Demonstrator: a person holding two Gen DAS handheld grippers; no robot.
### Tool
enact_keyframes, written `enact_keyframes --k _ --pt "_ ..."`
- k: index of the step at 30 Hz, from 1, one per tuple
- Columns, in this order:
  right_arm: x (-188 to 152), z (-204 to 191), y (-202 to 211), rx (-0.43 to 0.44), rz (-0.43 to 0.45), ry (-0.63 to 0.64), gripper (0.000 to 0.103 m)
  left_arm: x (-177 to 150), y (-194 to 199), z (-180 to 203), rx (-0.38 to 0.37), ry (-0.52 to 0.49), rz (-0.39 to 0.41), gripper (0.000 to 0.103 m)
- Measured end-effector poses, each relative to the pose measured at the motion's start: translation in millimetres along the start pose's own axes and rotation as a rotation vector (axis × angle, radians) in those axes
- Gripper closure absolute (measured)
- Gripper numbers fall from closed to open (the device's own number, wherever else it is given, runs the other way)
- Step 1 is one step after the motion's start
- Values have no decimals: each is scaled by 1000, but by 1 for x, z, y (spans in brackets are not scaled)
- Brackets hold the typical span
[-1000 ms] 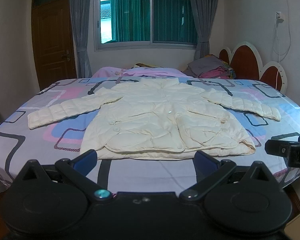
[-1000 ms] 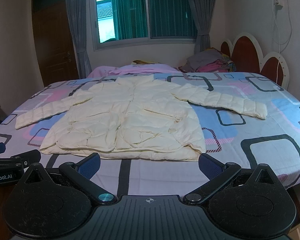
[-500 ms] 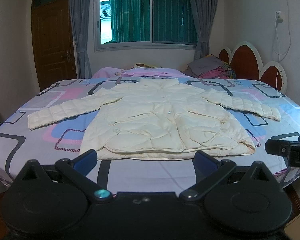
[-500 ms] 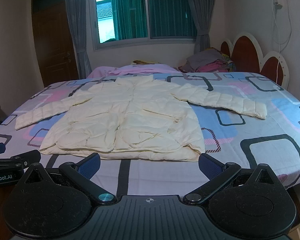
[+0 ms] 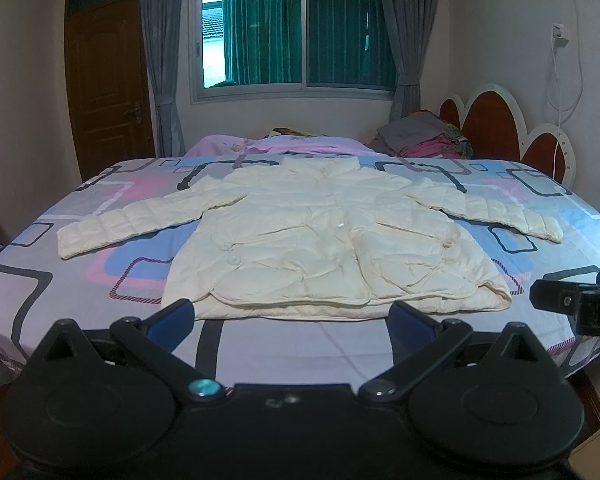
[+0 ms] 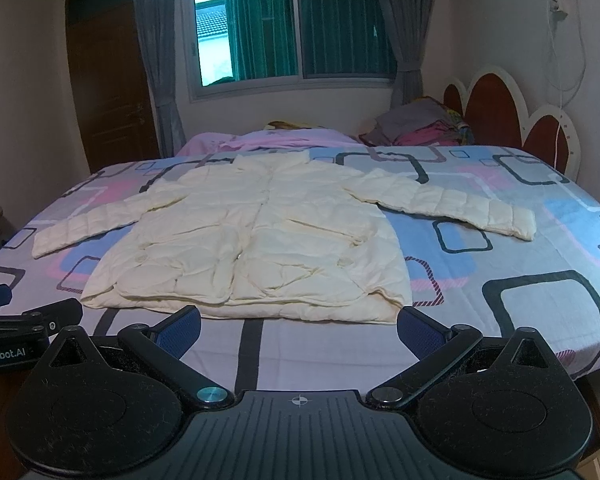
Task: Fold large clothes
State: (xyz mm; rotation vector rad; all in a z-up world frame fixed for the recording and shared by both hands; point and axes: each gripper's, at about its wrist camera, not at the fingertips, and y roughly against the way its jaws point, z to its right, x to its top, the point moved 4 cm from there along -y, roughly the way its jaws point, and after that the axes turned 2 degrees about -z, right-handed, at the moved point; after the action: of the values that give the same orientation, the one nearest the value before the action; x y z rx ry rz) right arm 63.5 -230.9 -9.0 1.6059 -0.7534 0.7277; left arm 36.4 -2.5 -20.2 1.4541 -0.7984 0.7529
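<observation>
Cream jacket [image 5: 332, 236]: puffer, flat on bed, front up, both sleeves spread out sideways, hem toward cameras
Door [image 5: 108, 92]: brown wood, far left wall
Left gripper [image 5: 292, 314]: jaws wide apart, empty, held just short of the hem
Bed [image 5: 300, 344]: sheet with blue, pink and grey squares
Right gripper [image 6: 298, 322]: spread wide, holding nothing, near hem's right corner
Clothes pile [image 6: 420, 126]: far right by headboard [image 6: 496, 108]
</observation>
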Motion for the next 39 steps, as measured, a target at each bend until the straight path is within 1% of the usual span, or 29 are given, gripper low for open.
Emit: enact_keyframes --k 4,11,15,17,22,24,27,29,31,33,34,39 --pt "4 5 -1 1 4 -13 0 3 -2 0 -5 -7 5 0" --pt "29 24 -18 -41 43 -36 0 25 -20 0 2 -35 33 0" --pt "42 34 -39 -62 45 -51 0 40 -45 1 -1 -40 35 0" --pt "49 39 -51 -71 44 -60 0 47 -61 0 14 -40 29 0" --pt "69 51 -87 -97 42 -92 0 64 -102 1 4 -44 24 0" --pt "77 58 -102 -98 41 -108 0 69 -120 1 -7 -43 8 0" --pt "91 68 -121 -114 59 -135 0 80 -143 -1 -25 -37 8 0" --pt "98 76 -132 -112 82 -178 0 88 -160 -3 -50 -33 -4 0" --pt "106 85 -143 -121 94 -223 0 95 -175 -9 -32 -24 -5 0" --pt "114 92 -152 -150 107 -245 0 102 -189 -13 -49 -40 -5 0" --pt "119 95 -156 -165 113 -250 0 105 -194 -16 -40 -35 -1 0" --pt "131 110 -173 -238 122 -267 0 116 -214 -25 -56 10 66 0"
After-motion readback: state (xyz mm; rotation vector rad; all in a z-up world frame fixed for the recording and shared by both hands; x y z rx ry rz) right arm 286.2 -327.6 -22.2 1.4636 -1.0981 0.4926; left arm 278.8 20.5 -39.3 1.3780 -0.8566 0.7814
